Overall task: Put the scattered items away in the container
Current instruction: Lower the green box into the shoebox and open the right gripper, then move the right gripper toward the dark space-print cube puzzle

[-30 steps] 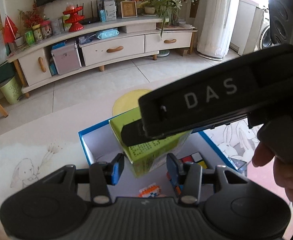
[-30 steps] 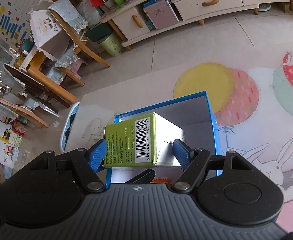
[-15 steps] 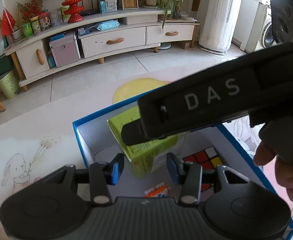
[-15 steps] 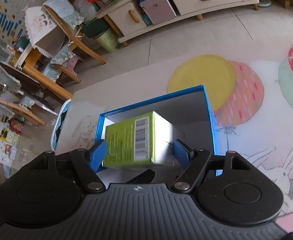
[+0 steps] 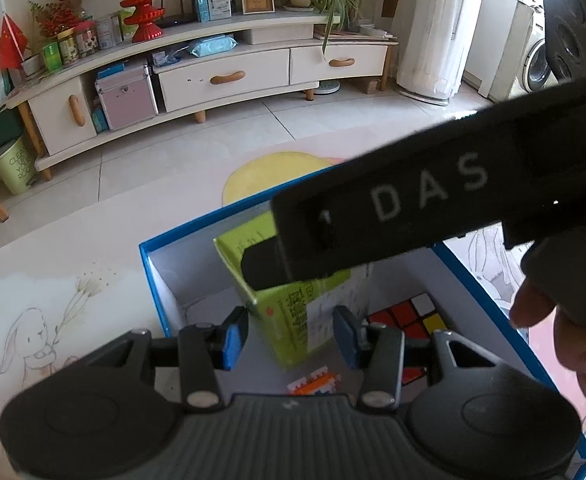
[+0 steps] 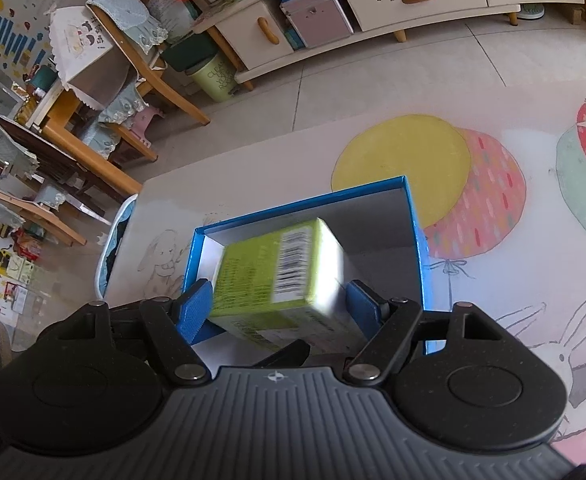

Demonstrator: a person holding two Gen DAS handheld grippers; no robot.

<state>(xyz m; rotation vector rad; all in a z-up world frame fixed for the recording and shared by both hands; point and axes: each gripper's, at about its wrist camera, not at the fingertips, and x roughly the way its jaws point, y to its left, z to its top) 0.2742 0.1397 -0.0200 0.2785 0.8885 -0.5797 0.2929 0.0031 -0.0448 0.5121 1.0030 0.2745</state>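
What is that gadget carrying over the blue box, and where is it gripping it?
The right gripper appears to hold a green carton by two opposite side faces, tilted over the blue box. The left gripper holds nothing.

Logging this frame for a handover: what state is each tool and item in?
left tool: open, empty.
right tool: around green carton, grip unclear.
green carton: tilted, blurred, over the container.
blue container: open-topped.
puzzle cube: inside container, scrambled.

A play mat (image 6: 493,92) printed with balloons and rabbits covers the floor. On it, near centre, sits an open blue box (image 6: 419,248); a yellow balloon print lies at its 12 o'clock.
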